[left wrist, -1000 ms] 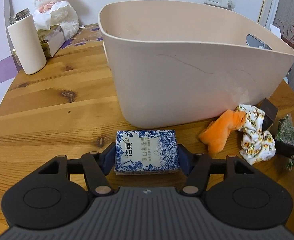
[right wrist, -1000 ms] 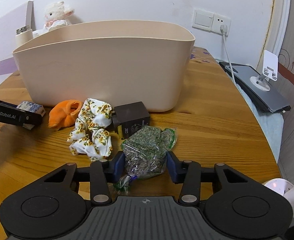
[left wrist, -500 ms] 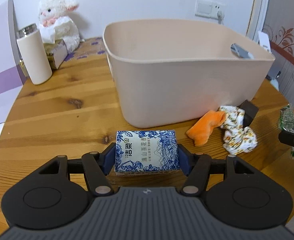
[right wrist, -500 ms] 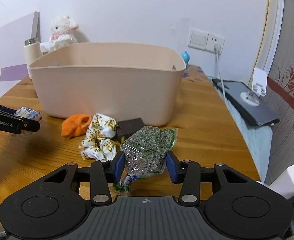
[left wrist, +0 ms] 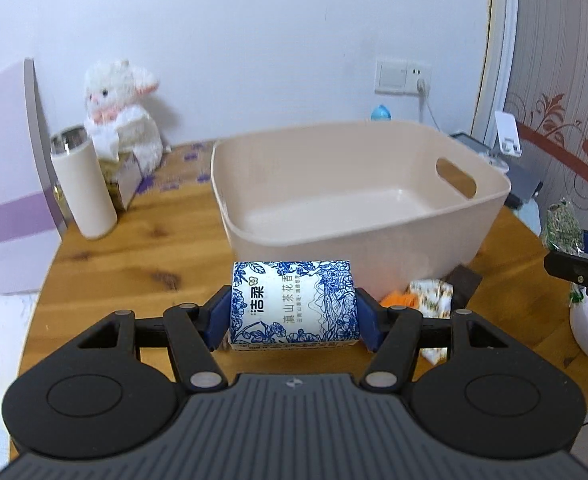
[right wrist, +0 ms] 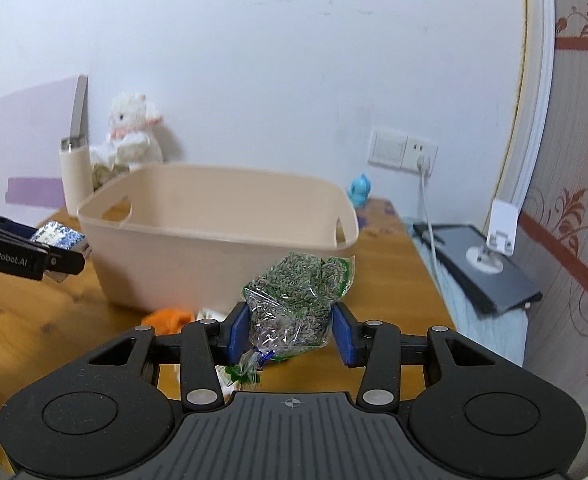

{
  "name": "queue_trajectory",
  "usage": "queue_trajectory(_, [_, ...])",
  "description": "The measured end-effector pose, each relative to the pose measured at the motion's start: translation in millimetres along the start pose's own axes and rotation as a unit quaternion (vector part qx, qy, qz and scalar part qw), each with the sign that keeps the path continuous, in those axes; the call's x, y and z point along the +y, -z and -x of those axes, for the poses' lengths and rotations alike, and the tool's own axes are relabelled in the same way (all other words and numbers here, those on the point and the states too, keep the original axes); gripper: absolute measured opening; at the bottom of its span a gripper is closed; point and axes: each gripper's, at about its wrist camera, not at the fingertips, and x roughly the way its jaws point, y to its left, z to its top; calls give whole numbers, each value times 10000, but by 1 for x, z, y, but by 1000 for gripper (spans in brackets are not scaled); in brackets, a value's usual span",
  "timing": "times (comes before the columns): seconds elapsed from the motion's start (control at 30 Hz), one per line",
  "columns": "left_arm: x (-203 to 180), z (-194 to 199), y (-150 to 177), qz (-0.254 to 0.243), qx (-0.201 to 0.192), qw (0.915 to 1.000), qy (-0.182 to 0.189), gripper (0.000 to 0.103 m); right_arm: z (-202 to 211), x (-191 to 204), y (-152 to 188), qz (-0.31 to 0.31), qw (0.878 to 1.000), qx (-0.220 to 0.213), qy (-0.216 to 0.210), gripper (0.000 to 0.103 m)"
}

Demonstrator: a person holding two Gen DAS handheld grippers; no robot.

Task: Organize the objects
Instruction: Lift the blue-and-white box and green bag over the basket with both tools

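A: What has the left gripper (left wrist: pixel 293 322) got?

B: A soft rectangular tissue pack printed in blue and white (left wrist: pixel 293 306), squeezed crosswise between the two blue pads, which press its short ends. The pack is lifted clear of the round wooden table (left wrist: pixel 134 248), just short of the near wall of the beige plastic tub with handle cut-outs (left wrist: pixel 373 240).

A: And the right gripper (right wrist: pixel 292 336)?

B: Closed on a clear plastic bag of green dried bits (right wrist: pixel 295 304); the pads pinch its lower half, the knotted end hangs toward the camera, and the top sticks up past the fingertips, also in the air.

A: Below them?

B: An orange cloth (left wrist: pixel 399 300), a yellow-flowered white scrunchie (left wrist: pixel 431 294) and a small dark box (left wrist: pixel 465 280) lie at the tub's foot. Behind the tub stand a cream steel-capped flask (left wrist: pixel 82 188) and a white plush lamb (left wrist: pixel 122 116).
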Motion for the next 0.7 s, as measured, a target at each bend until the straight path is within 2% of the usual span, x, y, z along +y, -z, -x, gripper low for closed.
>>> queue_trajectory(0.3, [-8, -1, -35, -97, -324, 9994, -78, 65, -14, 5, -33, -111, 9992, -372, -6, 41])
queue_trajectory(0.5, [-8, -30, -63, 38, -284, 9995, -130, 65, -37, 2, -54, -217, 9988, -446, 19, 41])
queue_trajectory(0.7, [-13, -73, -81, 11, -84, 9995, -301, 65, -69, 3, -64, -230, 9993, -300, 38, 41])
